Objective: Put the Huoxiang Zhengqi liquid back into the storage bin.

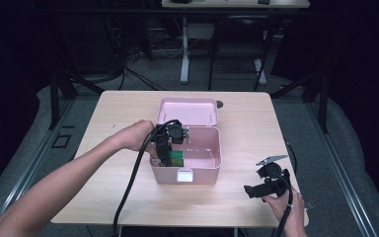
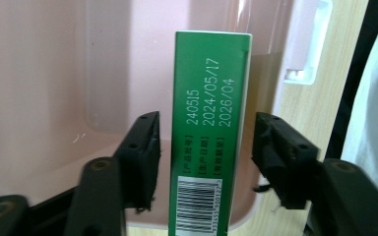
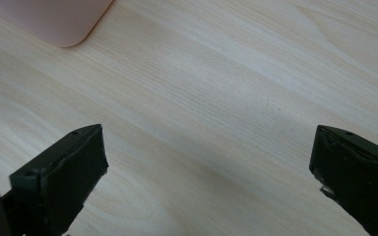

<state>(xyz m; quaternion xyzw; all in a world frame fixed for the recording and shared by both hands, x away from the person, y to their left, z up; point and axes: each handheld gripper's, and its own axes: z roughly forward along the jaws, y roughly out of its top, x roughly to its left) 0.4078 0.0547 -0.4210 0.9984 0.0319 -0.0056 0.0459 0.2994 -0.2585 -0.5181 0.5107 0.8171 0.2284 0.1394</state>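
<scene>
Inside the pink plastic box, a smooth, round-cornered bin with its hinged lid thrown open behind it, stands a slim green carton, flat-faced cardboard with sharp edges, printed white dates and a barcode at its near end. It sits against the box's left end, seen from above as a green patch just under the left hand-held gripper. That left hand-held gripper points steeply down into the box, the forearm reaching in from the lower left with the hand wrapped around its body; its black jaws stand partly open on either side of the carton, a slim gap showing at each pad, so nothing is clamped. The carton's long axis runs along the jaws, barcode end nearest the camera. Meanwhile the right hand-held gripper rests low over the pale wood-grain tabletop near the front right corner, jaws spread wide and holding nothing.
</scene>
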